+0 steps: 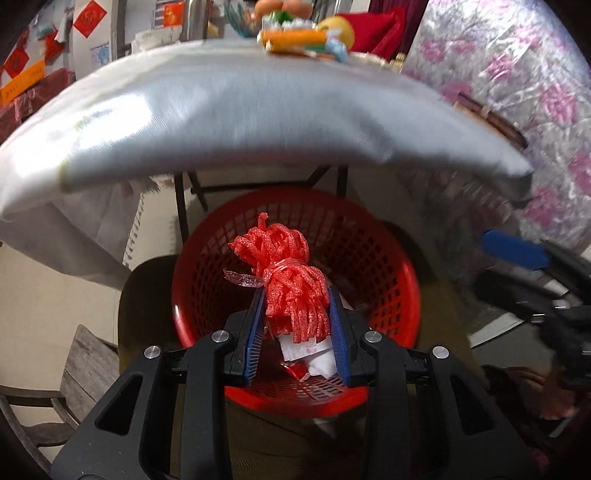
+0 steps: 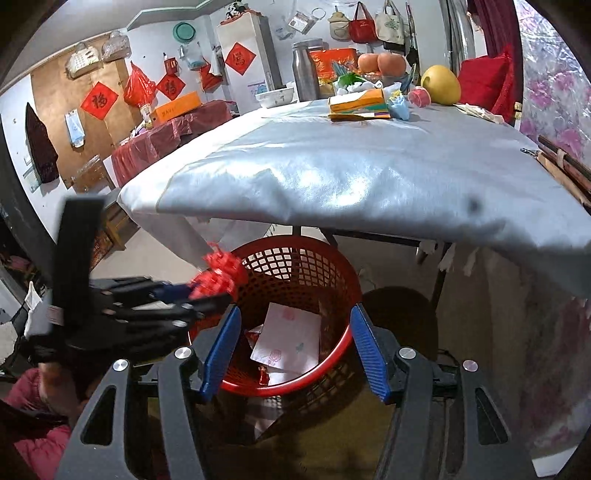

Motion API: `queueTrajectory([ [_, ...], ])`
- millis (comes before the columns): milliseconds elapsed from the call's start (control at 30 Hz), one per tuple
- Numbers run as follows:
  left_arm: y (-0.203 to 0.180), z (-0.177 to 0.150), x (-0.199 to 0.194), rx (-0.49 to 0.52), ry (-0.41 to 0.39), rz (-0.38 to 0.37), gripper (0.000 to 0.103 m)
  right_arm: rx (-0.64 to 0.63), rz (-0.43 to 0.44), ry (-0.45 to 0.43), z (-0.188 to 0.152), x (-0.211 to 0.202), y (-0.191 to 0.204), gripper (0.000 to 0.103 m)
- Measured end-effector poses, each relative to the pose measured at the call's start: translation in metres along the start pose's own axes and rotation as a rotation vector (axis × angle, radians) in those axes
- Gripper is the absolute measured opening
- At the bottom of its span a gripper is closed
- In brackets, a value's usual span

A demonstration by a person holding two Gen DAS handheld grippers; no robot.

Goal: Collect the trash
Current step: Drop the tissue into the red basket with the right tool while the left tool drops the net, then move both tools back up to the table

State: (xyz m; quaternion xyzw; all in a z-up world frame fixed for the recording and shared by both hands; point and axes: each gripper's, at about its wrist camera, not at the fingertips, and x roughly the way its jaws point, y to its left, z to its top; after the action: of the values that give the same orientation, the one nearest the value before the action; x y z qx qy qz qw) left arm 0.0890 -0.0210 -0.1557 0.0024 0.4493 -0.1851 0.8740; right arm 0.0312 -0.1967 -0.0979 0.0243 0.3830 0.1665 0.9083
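A lived-in home: cloth-covered table (image 2: 332, 177) with fruit (image 2: 380, 62), fridge (image 2: 251, 55), hanging bags (image 2: 364, 27).

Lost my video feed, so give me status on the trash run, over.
Left gripper shut on red foam net bundle, held over red basket. Right gripper open, empty. Paper scraps already inside. Nothing blocking the drop.
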Motion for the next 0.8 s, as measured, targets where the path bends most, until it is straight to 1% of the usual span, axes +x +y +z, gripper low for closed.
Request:
queueTrajectory([
  [67,0.000,0.002,0.005,-0.002,0.009,0.001,0.035,0.005,0.003,-0.002,-0.002,-0.001,-0.001,0.061],
  [133,0.001,0.000,0.013,-0.004,0.023,0.012,0.043,0.009,0.007,0.001,-0.003,-0.001,-0.003,0.061],
  [200,0.001,-0.002,0.019,-0.009,0.041,0.040,0.064,0.011,0.010,0.000,-0.004,-0.001,-0.005,0.061],
  [300,-0.003,-0.006,0.016,0.013,0.026,0.079,0.074,0.016,0.017,-0.004,-0.005,-0.001,-0.006,0.061],
  [333,-0.006,-0.007,0.011,0.030,0.009,0.105,0.077,0.018,0.020,-0.006,-0.005,-0.002,-0.006,0.061],
  [400,-0.008,-0.010,0.003,0.045,-0.023,0.141,0.089,0.021,0.023,-0.010,-0.006,-0.003,-0.007,0.061],
  [533,-0.008,-0.013,-0.014,0.043,-0.074,0.176,0.091,0.029,0.024,-0.019,-0.008,-0.007,-0.009,0.063],
  [567,-0.007,-0.012,-0.018,0.037,-0.086,0.186,0.093,0.031,0.023,-0.021,-0.008,-0.008,-0.009,0.064],
  [667,-0.006,-0.012,-0.027,0.026,-0.122,0.211,0.096,0.035,0.018,-0.029,-0.009,-0.010,-0.010,0.069],
  [733,-0.007,-0.011,-0.032,0.025,-0.144,0.233,0.096,0.041,0.013,-0.036,-0.010,-0.012,-0.011,0.076],
  [800,-0.008,-0.011,-0.035,0.026,-0.160,0.252,0.096,0.045,0.008,-0.042,-0.009,-0.014,-0.011,0.079],
])
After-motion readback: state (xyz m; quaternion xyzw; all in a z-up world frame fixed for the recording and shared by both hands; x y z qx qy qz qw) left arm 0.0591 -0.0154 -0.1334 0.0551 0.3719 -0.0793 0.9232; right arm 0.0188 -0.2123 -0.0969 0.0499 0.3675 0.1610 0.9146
